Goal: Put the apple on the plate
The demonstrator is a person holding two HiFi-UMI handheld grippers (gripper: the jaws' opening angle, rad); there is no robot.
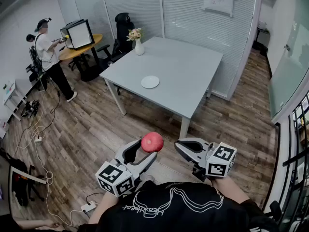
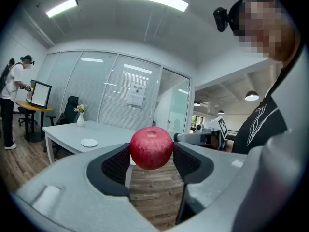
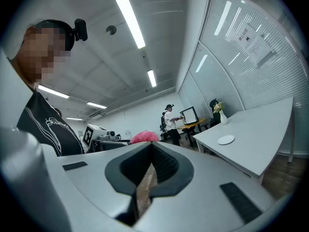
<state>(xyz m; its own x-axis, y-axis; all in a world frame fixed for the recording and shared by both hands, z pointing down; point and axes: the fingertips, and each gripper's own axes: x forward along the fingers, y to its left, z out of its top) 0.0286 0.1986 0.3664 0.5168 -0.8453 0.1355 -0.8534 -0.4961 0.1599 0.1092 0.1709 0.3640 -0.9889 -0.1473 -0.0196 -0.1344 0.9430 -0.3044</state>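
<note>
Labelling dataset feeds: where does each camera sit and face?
Head view: on the head, facing down at left gripper, right gripper, floor; black shirt shows.
Left gripper view: on that gripper, along jaws clamping the apple; black shirt right.
Right gripper view: on its gripper, along shut jaws; black shirt left.
All share the plate.

1. Head view: high at the near side, looking steeply down and forward to the far table (image 1: pixel 193 71).
2. Left gripper view: close behind its jaws, facing right.
3. Right gripper view: likewise, facing left; all share the plate (image 1: pixel 150 81).
</note>
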